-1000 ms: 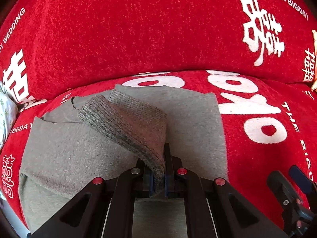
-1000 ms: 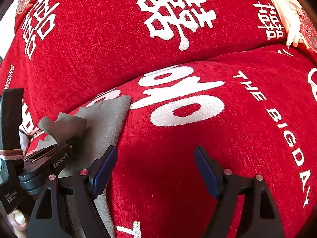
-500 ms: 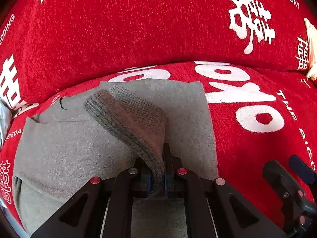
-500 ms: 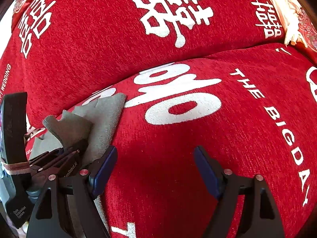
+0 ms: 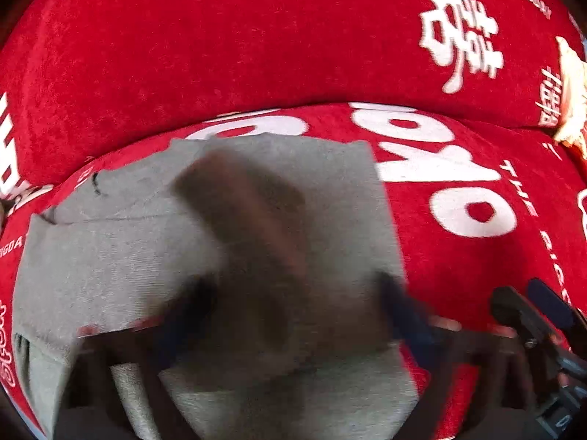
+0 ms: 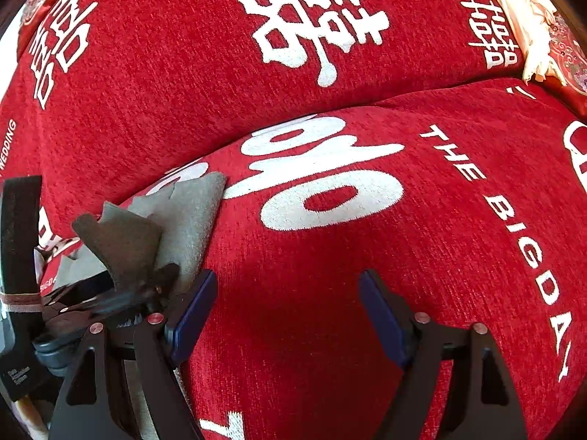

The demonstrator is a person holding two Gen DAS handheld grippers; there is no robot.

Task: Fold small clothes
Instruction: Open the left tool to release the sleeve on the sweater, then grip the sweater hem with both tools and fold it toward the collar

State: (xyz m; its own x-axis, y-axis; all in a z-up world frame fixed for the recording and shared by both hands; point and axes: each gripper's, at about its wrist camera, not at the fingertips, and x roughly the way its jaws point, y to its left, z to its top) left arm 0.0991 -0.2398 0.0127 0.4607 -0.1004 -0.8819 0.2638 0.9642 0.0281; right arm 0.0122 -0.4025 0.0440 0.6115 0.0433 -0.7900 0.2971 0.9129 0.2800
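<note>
A grey knit garment (image 5: 110,256) lies flat on the red printed cover (image 5: 256,55). Its ribbed cuff end (image 5: 253,227) is blurred, falling onto the garment's middle. My left gripper (image 5: 293,311) is open, its fingers (image 5: 403,315) blurred and spread on either side of the cuff. In the right wrist view the cuff (image 6: 124,245) stands above the left gripper at the lower left, with the garment's corner (image 6: 198,205) beyond. My right gripper (image 6: 286,315) is open and empty over bare red cover, right of the garment.
The red cover with white lettering (image 6: 323,183) spans a seat and a backrest cushion (image 6: 220,73). A cream tasselled thing (image 6: 528,18) lies at the far right. The right gripper shows at the left wrist view's lower right (image 5: 543,322).
My left gripper was shut on the cuff and has just opened; the cuff is dropping onto the garment. The right gripper has stayed open and hardly moved.
</note>
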